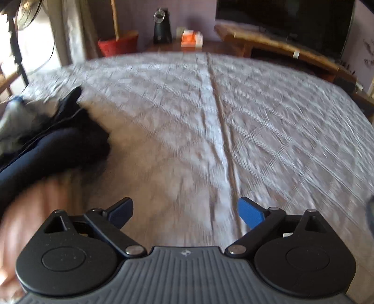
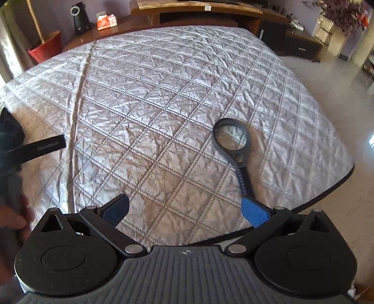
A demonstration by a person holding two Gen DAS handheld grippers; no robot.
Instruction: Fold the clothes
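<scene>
A heap of dark clothes (image 1: 70,140), black and navy, lies at the left side of the quilted bed cover (image 1: 210,117); grey fabric (image 1: 14,117) shows beside it. My left gripper (image 1: 184,212) hovers open over the cover, to the right of the heap, nothing between its fingers. The left wrist view is motion-blurred. In the right wrist view my right gripper (image 2: 185,211) is open above the bed cover (image 2: 163,93) near its front edge. A dark garment (image 2: 9,138) with a black strap (image 2: 44,147) pokes in at the left edge.
A black magnifying glass (image 2: 233,142) lies on the cover just ahead of the right gripper's right finger. A hand (image 2: 14,219) shows at the left edge. Behind the bed stand a red pot (image 1: 118,44), a dark jug (image 1: 161,25), a tissue box (image 1: 191,38), a wooden bench (image 1: 268,44) and a TV (image 1: 285,16).
</scene>
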